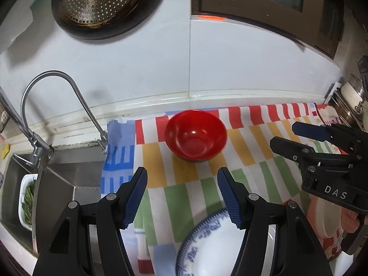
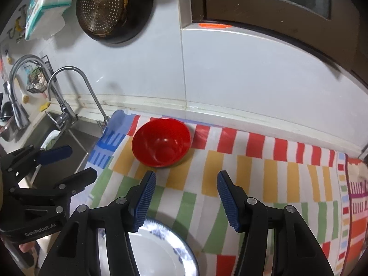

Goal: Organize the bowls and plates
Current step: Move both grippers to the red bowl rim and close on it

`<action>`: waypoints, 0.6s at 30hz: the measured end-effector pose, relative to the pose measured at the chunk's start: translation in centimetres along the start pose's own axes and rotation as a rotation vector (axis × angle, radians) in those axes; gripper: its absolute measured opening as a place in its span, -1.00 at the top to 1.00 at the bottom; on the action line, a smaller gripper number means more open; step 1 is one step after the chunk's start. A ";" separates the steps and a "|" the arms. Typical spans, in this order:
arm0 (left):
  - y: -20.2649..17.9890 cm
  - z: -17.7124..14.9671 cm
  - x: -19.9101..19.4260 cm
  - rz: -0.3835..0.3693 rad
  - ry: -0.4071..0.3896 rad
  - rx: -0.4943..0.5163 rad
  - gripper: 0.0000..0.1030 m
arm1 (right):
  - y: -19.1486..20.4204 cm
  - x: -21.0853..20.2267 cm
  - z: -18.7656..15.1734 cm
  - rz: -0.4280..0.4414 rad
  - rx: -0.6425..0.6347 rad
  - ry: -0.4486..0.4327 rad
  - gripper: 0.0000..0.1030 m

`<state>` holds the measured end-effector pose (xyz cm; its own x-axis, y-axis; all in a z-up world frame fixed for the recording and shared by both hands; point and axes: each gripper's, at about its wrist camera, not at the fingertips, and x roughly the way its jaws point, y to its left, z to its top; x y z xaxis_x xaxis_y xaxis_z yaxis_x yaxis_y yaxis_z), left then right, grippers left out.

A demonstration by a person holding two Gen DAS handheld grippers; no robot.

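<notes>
Plates and bowls here number two, both resting on a striped cloth point(image 1: 253, 161) that covers the table, apparently as a soft drying or sorting surface beside the sink point(image 1: 69, 179). Largest is the blue-rimmed white plate point(image 1: 207, 248), lying flat at the near edge, directly beneath both sets of jaws, where either could reach it. Red bowl point(image 1: 196, 135) stands upright farther back, close to the wall and well apart from the plate; its open mouth faces up, so it could probably be nested on the plate. Left gripper point(image 1: 182, 195) hovers above the cloth with jaws released and empty, aimed toward the bowl. Right gripper point(image 2: 186, 195) hangs alongside, jaws likewise spread wide and holding nothing, the bowl ahead and to its left. Neither pad touches any dish, suggesting the sorting has not begun. A colander point(image 2: 102, 4) inside a dark pan point(image 2: 140, 20) hangs on the wall above, outside the work area.
</notes>
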<state>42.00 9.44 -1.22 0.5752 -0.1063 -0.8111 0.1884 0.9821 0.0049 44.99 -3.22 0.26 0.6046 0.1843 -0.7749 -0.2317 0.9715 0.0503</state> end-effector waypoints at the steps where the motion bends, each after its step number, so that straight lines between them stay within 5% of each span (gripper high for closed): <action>1: 0.2 0.2 0.4 0.001 0.000 0.003 -0.21 | 0.0 0.5 0.2 0.003 0.000 0.004 -0.10; 18: 3.6 2.9 8.8 -0.006 0.082 0.003 -0.18 | -0.9 8.7 3.0 0.000 0.005 0.107 -0.08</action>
<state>50.03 11.61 -6.68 0.5068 -0.0991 -0.8563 0.1944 0.9809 0.0016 52.75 -2.01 -4.61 0.5198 0.1679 -0.8376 -0.2282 0.9722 0.0532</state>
